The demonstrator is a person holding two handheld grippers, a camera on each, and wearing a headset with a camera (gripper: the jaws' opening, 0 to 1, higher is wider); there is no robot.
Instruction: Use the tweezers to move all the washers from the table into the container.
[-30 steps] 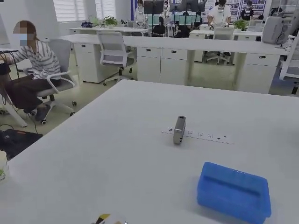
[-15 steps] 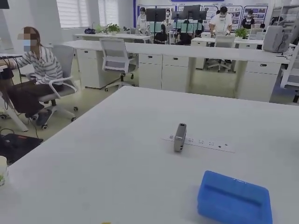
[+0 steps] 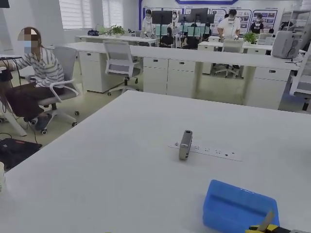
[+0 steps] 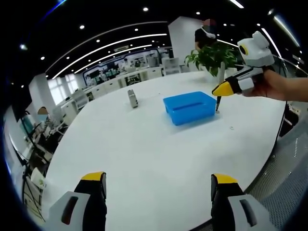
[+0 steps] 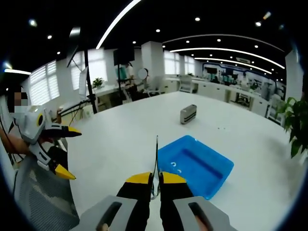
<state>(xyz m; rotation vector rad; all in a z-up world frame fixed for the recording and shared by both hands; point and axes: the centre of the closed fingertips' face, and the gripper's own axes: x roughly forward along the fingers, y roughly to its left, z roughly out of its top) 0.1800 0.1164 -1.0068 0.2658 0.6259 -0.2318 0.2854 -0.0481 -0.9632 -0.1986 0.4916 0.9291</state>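
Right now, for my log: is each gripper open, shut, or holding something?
Left gripper: open, holding nothing.
Right gripper: shut on the thin metal tweezers.

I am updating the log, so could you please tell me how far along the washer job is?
Done: a few small washers seem to lie in the blue container. In hand: the right tool is shut on the tweezers; the left tool is open above the table. Left: one speck beside the container may be a washer.
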